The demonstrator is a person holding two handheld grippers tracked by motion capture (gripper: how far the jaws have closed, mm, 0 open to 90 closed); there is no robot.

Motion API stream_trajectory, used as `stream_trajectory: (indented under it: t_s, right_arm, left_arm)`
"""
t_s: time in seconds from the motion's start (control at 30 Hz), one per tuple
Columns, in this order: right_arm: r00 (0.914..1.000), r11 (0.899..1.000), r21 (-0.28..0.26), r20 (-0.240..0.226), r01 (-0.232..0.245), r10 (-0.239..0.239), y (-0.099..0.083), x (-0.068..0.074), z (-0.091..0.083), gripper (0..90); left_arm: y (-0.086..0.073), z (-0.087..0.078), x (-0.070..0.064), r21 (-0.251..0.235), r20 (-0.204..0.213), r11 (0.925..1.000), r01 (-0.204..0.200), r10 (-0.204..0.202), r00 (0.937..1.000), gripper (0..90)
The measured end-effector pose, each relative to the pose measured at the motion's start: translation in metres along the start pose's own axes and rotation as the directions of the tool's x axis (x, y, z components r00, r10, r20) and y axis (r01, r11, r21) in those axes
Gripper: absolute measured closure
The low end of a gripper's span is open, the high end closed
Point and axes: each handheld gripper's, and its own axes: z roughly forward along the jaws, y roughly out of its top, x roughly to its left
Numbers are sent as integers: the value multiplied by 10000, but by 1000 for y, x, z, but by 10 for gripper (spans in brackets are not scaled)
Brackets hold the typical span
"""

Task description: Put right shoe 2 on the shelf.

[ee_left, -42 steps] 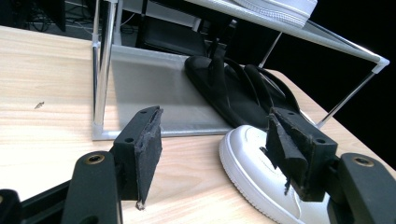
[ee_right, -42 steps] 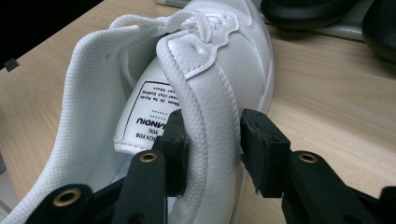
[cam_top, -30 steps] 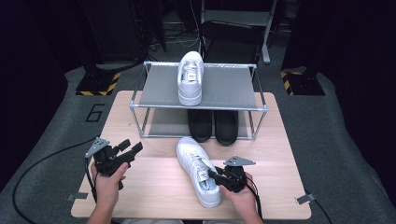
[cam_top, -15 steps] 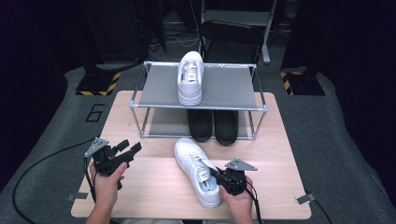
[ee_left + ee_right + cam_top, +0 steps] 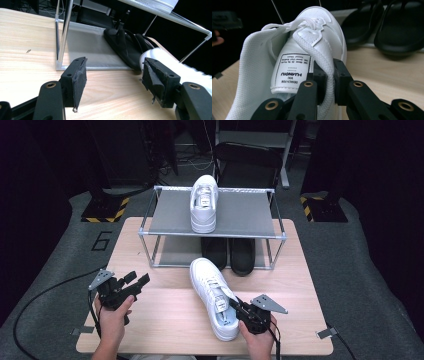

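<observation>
White sneaker [image 5: 212, 296]: smooth white upper with a mesh lining, padded collar and flat laces; it lies on the pale wood surface [image 5: 170, 315] in front of the rack, toe towards the rack, heel near the front edge.
Tongue label [image 5: 292, 69]: white patch with black print, seen upside down in the right gripper view.
Right gripper [image 5: 239, 308]: its black jaws are nearly closed, pinching the sneaker's padded collar rim between them [image 5: 328, 82].
Left gripper [image 5: 135, 281]: jaws spread wide with nothing between them, rough dark pads facing each other [image 5: 114, 82]; held over the left of the surface, well apart from the sneaker.
Rack [image 5: 155, 232]: thin metal tubes with two flat grey shelves, standing at the back of the surface.
Second white sneaker [image 5: 204, 202]: sits on the top shelf, toe pointing away.
Black sandals [image 5: 231, 254]: a matte, rounded pair on the lower shelf, just behind the sneaker's toe.
Open room: bare wood between the two grippers and to the sneaker's right; the heel is close to the front edge.
</observation>
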Motion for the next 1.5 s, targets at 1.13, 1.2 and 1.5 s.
stream_trajectory:
  t_s: [1.13,1.2,1.5]
  right_arm:
    - [9887,9493,-3129,1489,319,158,149,-23,-60,823]
    - [9847,9516,-3059,1727,301,244,163,-30,-49,823]
    - [9696,9618,-2737,2358,16,655,212,-49,3,822]
  left_arm:
    - [-3,-16,9,-202,-173,9997,161,-164,9997,358]
    - [-4,-17,11,-208,-233,9996,166,-171,9996,357]
    - [-10,-21,20,-132,-404,9989,448,-453,9982,357]
